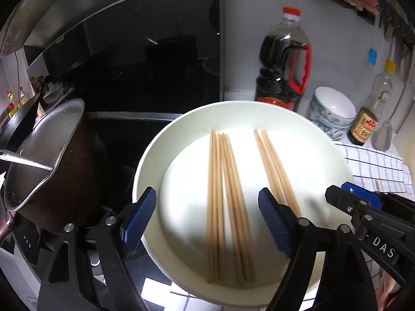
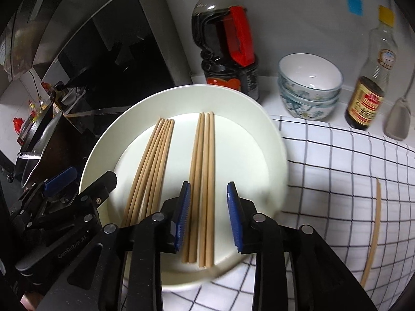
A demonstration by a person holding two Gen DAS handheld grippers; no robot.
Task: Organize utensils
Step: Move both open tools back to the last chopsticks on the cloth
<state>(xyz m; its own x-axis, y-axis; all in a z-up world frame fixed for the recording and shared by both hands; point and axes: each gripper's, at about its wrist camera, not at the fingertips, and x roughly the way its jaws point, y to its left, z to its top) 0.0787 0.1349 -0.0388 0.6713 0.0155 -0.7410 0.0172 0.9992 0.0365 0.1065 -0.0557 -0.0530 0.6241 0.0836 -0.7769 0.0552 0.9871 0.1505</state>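
Observation:
A white plate (image 1: 181, 129) (image 2: 109, 140) holds two bundles of wooden chopsticks lying side by side. My left gripper (image 1: 207, 217) hovers open above the left bundle (image 1: 223, 207) (image 2: 150, 165), its blue pads wide apart and touching nothing. My right gripper (image 2: 208, 215) is open above the right bundle (image 2: 203, 168) (image 1: 275, 165). Its pads stand a little wider than the sticks and do not press on them. Each gripper also shows at the edge of the other's view: the right gripper (image 1: 345, 194) and the left gripper (image 2: 85, 181). A single chopstick (image 2: 373, 233) lies on the checked cloth (image 2: 337, 168) to the right.
A dark soy sauce bottle (image 2: 225, 51) stands behind the plate, with stacked patterned bowls (image 2: 308, 88) and a smaller sauce bottle (image 2: 368, 90) to its right. A grey spatula (image 2: 398, 121) hangs at far right. A metal pot (image 1: 52, 160) sits on the stove at left.

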